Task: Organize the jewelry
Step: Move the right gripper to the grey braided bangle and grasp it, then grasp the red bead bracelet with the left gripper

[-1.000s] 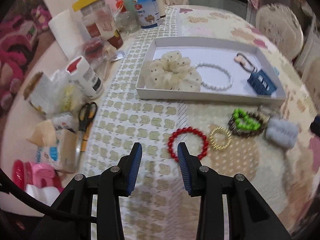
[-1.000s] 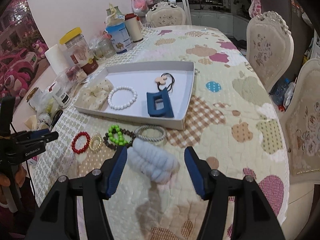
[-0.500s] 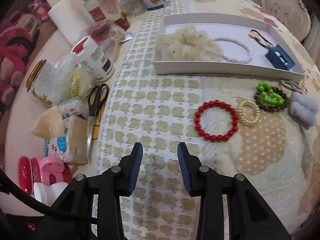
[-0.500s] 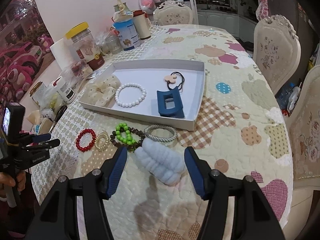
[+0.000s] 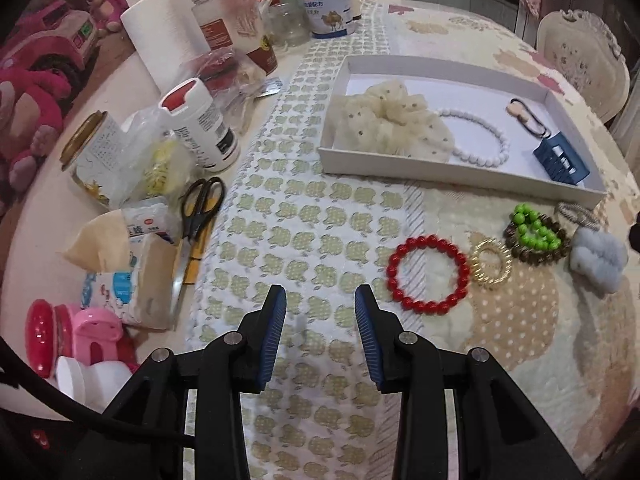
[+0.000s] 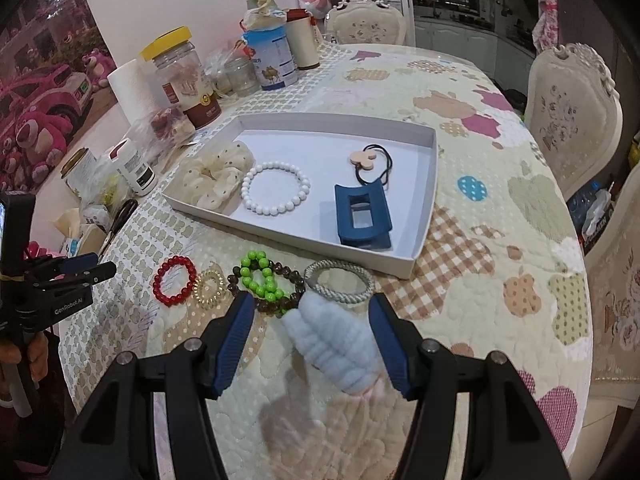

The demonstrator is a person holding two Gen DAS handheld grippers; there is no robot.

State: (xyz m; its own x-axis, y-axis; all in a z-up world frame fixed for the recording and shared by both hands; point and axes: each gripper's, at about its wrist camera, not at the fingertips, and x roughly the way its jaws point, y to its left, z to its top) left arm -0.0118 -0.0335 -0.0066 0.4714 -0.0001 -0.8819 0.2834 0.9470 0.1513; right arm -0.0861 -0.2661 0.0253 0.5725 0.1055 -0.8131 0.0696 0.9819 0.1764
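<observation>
A white tray (image 6: pixel 424 216) holds a cream scrunchie (image 6: pixel 212 176), a white bead bracelet (image 6: pixel 276 194), a blue claw clip (image 6: pixel 362 216) and a black hair tie (image 6: pixel 376 164). In front of it lie a red bead bracelet (image 5: pixel 428 274), a gold coil tie (image 5: pixel 491 263), green and brown beads (image 5: pixel 536 234), a silver bangle (image 6: pixel 340 286) and a fluffy blue scrunchie (image 6: pixel 340 344). My right gripper (image 6: pixel 312 340) is open with the blue scrunchie between its fingers. My left gripper (image 5: pixel 320 320) is open and empty, left of the red bracelet.
Jars (image 5: pixel 228 20), a paper roll (image 5: pixel 164 36), a white bottle (image 5: pixel 200 128), scissors (image 5: pixel 196 216) and tissues (image 5: pixel 132 276) crowd the table's left side. Chairs (image 6: pixel 572 116) stand at the right and far edges.
My left gripper has pulled back and left, so the red bracelet now lies to its right. My right gripper has closed in on the blue scrunchie.
</observation>
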